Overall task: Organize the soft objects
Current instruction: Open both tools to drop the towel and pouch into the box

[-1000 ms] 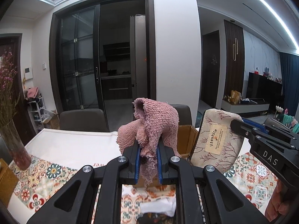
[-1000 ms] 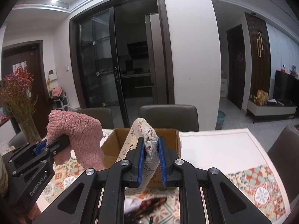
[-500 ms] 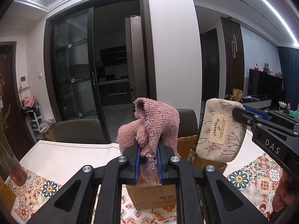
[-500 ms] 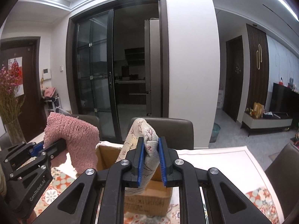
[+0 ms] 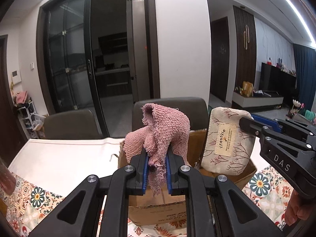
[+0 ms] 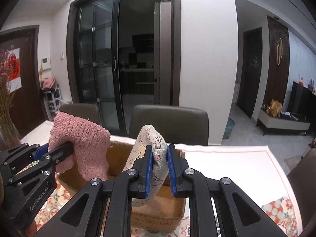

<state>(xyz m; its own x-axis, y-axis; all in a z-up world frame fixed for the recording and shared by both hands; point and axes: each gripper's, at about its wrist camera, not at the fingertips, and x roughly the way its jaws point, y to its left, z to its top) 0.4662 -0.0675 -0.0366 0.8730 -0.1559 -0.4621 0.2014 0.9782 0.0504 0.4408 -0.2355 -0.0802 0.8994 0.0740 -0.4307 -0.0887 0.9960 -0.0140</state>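
2 grippers, 2 soft loads, and both sit right at the open brown cardboard box on the patterned tablecloth. On the left, the left gripper has its blue pads clamped tight on a fluffy pink terry cloth, which bunches up above the fingers and trails a fringe down between them. On the right, the right gripper is pinching a beige fabric pouch printed with red-brown branches, squeezed at 1 end, its long axis running up and away over the box. Now the relation that counts: from the right wrist view the box mouth lies directly below and just ahead of both loads, the pink cloth hanging over the left half, the pouch over the middle. Neither hand looks clearly nearer; they sit side by side, close together. My read is that a drop needs little more than a short dip forward, then opening the fingers, with the pouch's lower end already inside the box rim.
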